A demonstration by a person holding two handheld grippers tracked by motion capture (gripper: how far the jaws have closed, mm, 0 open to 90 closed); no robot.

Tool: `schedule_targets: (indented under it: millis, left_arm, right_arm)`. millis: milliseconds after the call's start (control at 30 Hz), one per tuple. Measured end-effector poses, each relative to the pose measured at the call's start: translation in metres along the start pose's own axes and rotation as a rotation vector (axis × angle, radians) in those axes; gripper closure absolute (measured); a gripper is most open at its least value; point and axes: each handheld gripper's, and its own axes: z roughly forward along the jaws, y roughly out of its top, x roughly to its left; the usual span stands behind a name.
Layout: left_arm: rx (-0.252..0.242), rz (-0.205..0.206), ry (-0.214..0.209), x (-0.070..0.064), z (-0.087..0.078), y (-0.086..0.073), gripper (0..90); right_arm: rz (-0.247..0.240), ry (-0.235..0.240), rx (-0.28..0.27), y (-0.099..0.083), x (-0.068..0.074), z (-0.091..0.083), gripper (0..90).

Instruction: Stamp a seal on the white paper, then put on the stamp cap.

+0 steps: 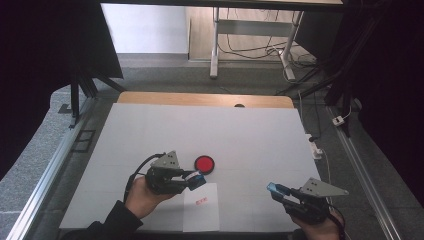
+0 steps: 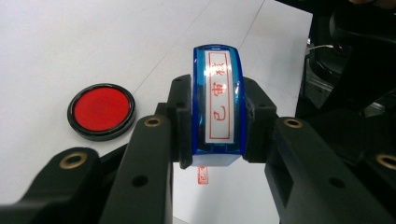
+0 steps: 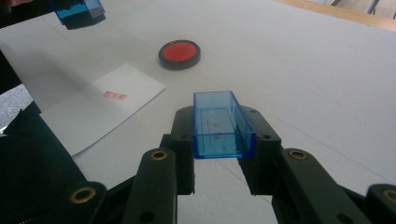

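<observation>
Two small plastic pieces are in hand. At the left, the left gripper (image 1: 196,179) clamps the blue stamp (image 2: 217,105) across its narrow sides, held above the table by the top edge of the paper sheet (image 1: 201,214), which already bears a red imprint (image 3: 115,95). The stamp looks light, rigid and smooth, so a flat squeeze on its side walls suits it. Just beyond sits the round ink pad (image 1: 204,164), its black case open on red ink. Farther right, the right gripper (image 1: 274,189) pinches the stamp's clear blue cap (image 3: 221,123), apparently empty inside.
</observation>
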Motion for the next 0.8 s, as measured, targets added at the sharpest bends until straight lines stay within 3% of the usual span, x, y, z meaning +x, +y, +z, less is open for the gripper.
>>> schedule_targets:
  millis: [200, 433, 700, 800]
  left_arm:
    - [-0.014, 0.003, -0.003, 0.002, -0.005, 0.001, 69.2]
    - [-0.027, 0.012, -0.006, 0.003, -0.010, 0.003, 69.2]
    - [-0.031, 0.035, -0.015, 0.004, -0.013, 0.006, 69.3]
    - [-0.032, 0.044, -0.016, 0.004, -0.013, 0.006, 69.3]
  right_arm:
    - [0.003, 0.032, -0.006, 0.003, 0.001, 0.003, 68.7]
    - [0.025, 0.112, -0.003, 0.007, 0.005, 0.009, 68.7]
    - [0.001, 0.198, -0.014, 0.018, 0.016, 0.021, 68.8]
    - [-0.035, 0.229, -0.011, 0.021, 0.021, 0.025, 68.8]
